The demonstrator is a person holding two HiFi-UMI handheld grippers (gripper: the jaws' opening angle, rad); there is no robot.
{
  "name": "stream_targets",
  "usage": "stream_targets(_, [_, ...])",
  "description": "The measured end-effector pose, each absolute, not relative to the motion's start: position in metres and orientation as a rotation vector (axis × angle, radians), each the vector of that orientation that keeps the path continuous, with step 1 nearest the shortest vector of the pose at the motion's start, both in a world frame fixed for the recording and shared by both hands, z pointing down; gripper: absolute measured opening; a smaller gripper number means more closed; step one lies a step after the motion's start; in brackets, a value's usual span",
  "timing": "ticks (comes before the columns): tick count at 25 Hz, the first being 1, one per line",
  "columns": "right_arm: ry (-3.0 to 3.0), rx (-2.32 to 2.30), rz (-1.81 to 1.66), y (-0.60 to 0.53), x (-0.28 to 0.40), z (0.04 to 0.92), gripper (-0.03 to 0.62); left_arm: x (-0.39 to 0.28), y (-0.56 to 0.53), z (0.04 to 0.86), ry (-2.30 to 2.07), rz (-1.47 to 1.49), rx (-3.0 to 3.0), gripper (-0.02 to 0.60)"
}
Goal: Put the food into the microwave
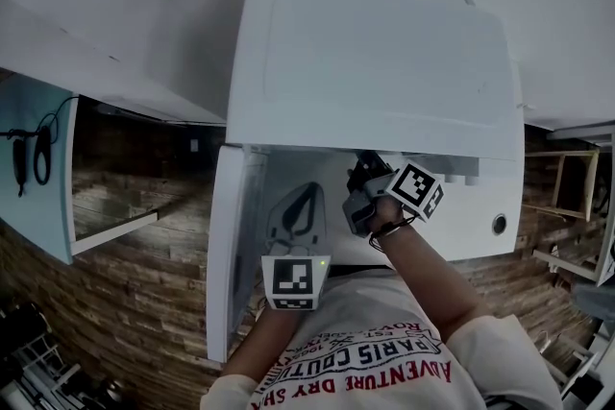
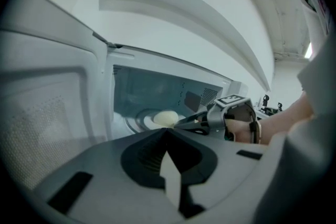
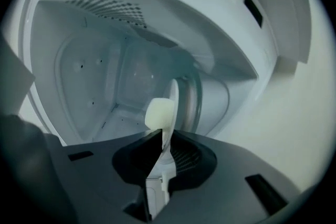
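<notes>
Right gripper view: pale food (image 3: 159,113) rides its plate (image 3: 173,94), well inside the microwave (image 3: 94,71), with the right hand-held gripper (image 3: 159,136) pinched narrow on the plate's rim!

Got it. The turntable (image 3: 197,97) is just under it. Is the plate seated?

Can't tell. I'd level the plate, settle it centred, then let go and draw straight back.

And the left hand-held gripper (image 2: 168,132)?

Closed, empty, outside by the door (image 2: 42,113).
</notes>
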State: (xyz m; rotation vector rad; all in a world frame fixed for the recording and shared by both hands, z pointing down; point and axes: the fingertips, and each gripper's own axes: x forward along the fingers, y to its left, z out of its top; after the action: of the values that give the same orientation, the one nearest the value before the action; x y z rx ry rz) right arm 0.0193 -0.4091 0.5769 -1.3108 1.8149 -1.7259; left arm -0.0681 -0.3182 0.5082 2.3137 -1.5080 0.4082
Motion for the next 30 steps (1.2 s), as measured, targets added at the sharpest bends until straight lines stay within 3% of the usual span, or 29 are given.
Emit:
stream_targets(3, [1.99,-1.404,-1.689,-0.409,0.015,0.575,0.055,-0.064,-0.317,0.509,-1.493,0.406,2.318,0.003])
stream_targets(9, [2.458,-1.402,-1.598,-0.399,0.001,0.571,0.163,-0.063,-0.317,0.506,-1.493,0.417,2.337,0.003])
stream_targets(20, [3.214,-1.561,-1.338,-0.382,0.004,0.582,0.199,-0.066,-0.321,0.506,-1.49,0.405,2.332,0.003])
stream_targets(30, [3.472,-1.737,-1.064,-0.376,0.016,0.593,0.207,-0.066,-0.32,0.506,-1.493,0.397,2.329,0.004])
